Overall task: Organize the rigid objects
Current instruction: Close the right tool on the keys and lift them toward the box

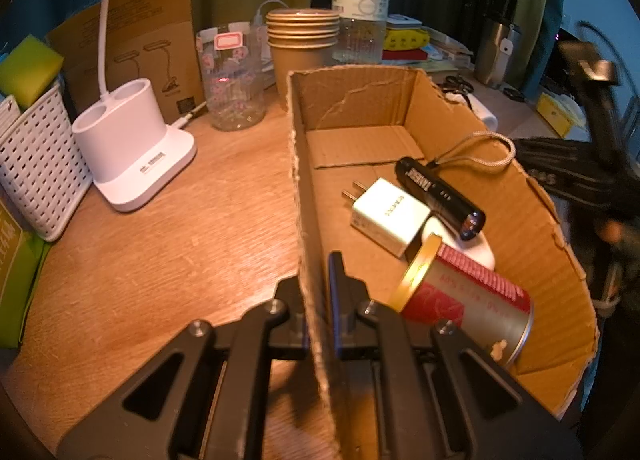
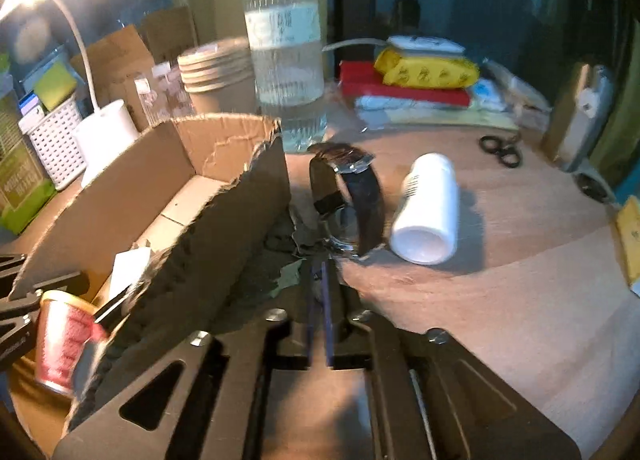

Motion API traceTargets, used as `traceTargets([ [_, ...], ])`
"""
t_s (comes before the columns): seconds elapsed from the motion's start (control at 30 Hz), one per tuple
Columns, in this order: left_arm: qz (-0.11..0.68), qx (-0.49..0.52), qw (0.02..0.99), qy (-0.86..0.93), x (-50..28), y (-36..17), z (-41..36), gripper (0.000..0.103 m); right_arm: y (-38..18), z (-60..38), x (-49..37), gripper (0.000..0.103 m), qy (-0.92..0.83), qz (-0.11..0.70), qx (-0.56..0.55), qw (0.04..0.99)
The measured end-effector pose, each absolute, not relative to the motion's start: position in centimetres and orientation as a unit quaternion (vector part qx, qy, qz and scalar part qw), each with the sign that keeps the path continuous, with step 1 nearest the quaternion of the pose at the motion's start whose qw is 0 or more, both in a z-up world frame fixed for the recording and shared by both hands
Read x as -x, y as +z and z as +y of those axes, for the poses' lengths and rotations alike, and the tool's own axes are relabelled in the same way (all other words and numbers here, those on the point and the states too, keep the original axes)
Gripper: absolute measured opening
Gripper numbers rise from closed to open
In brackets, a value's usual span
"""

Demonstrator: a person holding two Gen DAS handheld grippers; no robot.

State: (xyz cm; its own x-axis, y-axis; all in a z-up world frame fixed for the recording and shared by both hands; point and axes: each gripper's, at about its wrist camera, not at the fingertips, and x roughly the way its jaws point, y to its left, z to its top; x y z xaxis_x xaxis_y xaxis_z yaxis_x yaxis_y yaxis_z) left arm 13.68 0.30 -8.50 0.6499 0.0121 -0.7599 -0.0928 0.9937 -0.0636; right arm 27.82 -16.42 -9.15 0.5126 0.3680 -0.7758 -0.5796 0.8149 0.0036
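Note:
An open cardboard box (image 1: 520, 196) lies on the wooden table. It holds a white charger (image 1: 388, 216), a black flashlight (image 1: 440, 196) and a red tin can (image 1: 468, 304). My left gripper (image 1: 320, 280) is shut on the box's left wall. In the right wrist view my right gripper (image 2: 320, 264) is shut on a black-strapped wristwatch (image 2: 348, 196), held just right of the box (image 2: 224, 220). A white bottle (image 2: 428, 208) lies on its side to the right of the watch.
A white lamp base (image 1: 132, 148), a white basket (image 1: 36, 164), a clear jar (image 1: 234, 76), stacked paper cups (image 1: 302, 44) and a water bottle (image 1: 360, 4) stand behind the box. Scissors (image 2: 502, 150) and stacked packets (image 2: 424, 76) lie at the back right.

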Motion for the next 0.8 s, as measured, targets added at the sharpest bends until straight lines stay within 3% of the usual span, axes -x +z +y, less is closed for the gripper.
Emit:
traceTargets([
  [0.03,0.417,0.048,0.907,0.029,-13.7,-8.5,0.3,0.008,-9.5,-16.2,-28.2,0.039,0.274,0.415,0.130,0.858],
  [0.3,0.417,0.048,0.907,0.029,-13.7,-8.5,0.3,0.008,-9.9,-15.3,-28.8,0.040,0.282,0.423,0.128,0.852],
  [0.4,0.417,0.048,0.907,0.029,-13.7,-8.5,0.3,0.008,-9.9,-15.2,-28.8,0.025,0.283,0.422,0.130,0.852],
  [0.5,0.417,0.048,0.907,0.029,-13.6,-8.5,0.3,0.008,-9.7,-14.7,-28.4,0.021,0.282,0.411,0.145,0.855],
  [0.53,0.417,0.048,0.907,0.029,-13.6,-8.5,0.3,0.008,-9.7,-14.6,-28.2,0.010,0.283,0.408,0.147,0.856],
  [0.57,0.417,0.048,0.907,0.029,-13.7,-8.5,0.3,0.008,-9.5,-14.7,-28.0,0.006,0.276,0.402,0.150,0.860],
  [0.8,0.418,0.048,0.907,0.029,-13.7,-8.6,0.2,0.008,-8.9,-16.1,-27.5,0.003,0.267,0.390,0.133,0.871],
])
